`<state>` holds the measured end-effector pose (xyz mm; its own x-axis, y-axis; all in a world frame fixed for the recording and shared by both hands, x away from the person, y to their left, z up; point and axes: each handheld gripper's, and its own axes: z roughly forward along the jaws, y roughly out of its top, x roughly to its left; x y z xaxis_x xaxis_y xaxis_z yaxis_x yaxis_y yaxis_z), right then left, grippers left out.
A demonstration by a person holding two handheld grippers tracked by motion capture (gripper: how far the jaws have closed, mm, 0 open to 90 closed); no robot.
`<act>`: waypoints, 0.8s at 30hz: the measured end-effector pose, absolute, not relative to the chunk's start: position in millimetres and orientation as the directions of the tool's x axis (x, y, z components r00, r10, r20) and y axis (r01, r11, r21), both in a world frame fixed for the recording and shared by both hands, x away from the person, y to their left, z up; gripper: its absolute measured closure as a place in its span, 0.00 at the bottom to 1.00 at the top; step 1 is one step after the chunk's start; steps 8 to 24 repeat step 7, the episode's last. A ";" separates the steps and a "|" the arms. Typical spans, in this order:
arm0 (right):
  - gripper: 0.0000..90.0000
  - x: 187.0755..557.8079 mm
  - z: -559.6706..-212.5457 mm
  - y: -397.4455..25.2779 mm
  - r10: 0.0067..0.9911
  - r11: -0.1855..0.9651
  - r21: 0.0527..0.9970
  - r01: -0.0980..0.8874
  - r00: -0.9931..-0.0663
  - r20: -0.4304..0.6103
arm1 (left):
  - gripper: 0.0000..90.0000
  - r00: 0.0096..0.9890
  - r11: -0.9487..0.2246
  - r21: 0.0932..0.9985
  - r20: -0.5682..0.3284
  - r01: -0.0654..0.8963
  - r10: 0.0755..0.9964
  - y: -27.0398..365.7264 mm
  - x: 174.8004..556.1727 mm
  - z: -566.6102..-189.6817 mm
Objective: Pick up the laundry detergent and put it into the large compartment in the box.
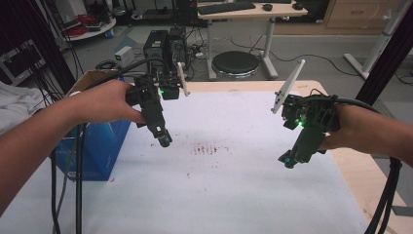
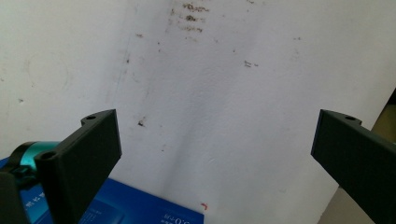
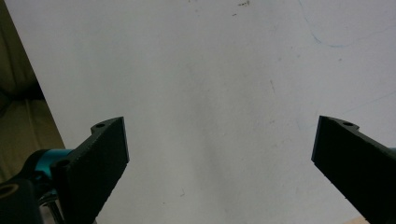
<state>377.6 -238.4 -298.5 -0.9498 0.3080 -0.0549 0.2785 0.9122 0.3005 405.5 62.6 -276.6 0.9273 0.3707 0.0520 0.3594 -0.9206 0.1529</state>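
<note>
A person's hands hold two black grippers above a white sheet (image 1: pixel 229 175) that covers the table. My left gripper (image 1: pixel 164 140) hangs over the sheet's left part, tips pointing down, beside a blue box (image 1: pixel 100 146). Its jaws stand wide apart over bare sheet (image 2: pixel 224 116), with nothing between them. My right gripper (image 1: pixel 288 161) hovers over the sheet's right part, also angled down. Its jaws are spread wide over plain white sheet (image 3: pixel 219 93) and hold nothing.
A patch of brown stains (image 1: pixel 208 148) marks the sheet's middle. The blue box (image 2: pixel 135 210) sits at the table's left edge under the left forearm. Bare wood (image 1: pixel 363 180) runs along the right edge. Black cables (image 1: pixel 78 195) trail from both grippers. A stool (image 1: pixel 235 63) and desks stand beyond.
</note>
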 end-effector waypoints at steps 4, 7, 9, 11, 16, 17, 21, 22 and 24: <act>0.03 377.7 -298.7 -237.7 0.306 0.913 0.299 0.277 -0.951 -0.054 | 0.02 0.927 -0.920 0.153 0.050 0.360 0.371 62.7 405.4 -276.9; 0.03 377.2 -298.6 -237.0 0.309 0.912 0.298 0.280 -0.949 -0.055 | 0.02 0.927 -0.919 0.154 0.044 0.362 0.372 63.2 406.2 -276.5; 0.03 377.2 -298.6 -237.0 0.309 0.912 0.298 0.280 -0.949 -0.055 | 0.02 0.927 -0.919 0.154 0.044 0.362 0.372 63.2 406.2 -276.5; 0.03 377.2 -298.6 -237.0 0.309 0.912 0.298 0.280 -0.949 -0.055 | 0.02 0.927 -0.919 0.154 0.044 0.362 0.372 63.2 406.2 -276.5; 0.03 377.2 -298.6 -237.0 0.309 0.912 0.298 0.280 -0.949 -0.055 | 0.02 0.927 -0.919 0.154 0.044 0.362 0.372 63.2 406.2 -276.5; 0.03 377.2 -298.6 -237.0 0.309 0.912 0.298 0.280 -0.949 -0.055 | 0.02 0.927 -0.919 0.154 0.044 0.362 0.372 63.2 406.2 -276.5; 0.03 377.2 -298.6 -237.0 0.309 0.912 0.298 0.280 -0.949 -0.055 | 0.02 0.927 -0.919 0.154 0.044 0.362 0.372 63.2 406.2 -276.5; 0.03 377.2 -298.6 -237.0 0.309 0.912 0.298 0.280 -0.949 -0.055 | 0.02 0.927 -0.919 0.154 0.044 0.362 0.372 63.2 406.2 -276.5; 0.03 377.2 -298.6 -237.0 0.309 0.912 0.298 0.280 -0.949 -0.055 | 0.02 0.927 -0.919 0.154 0.044 0.362 0.372 63.2 406.2 -276.5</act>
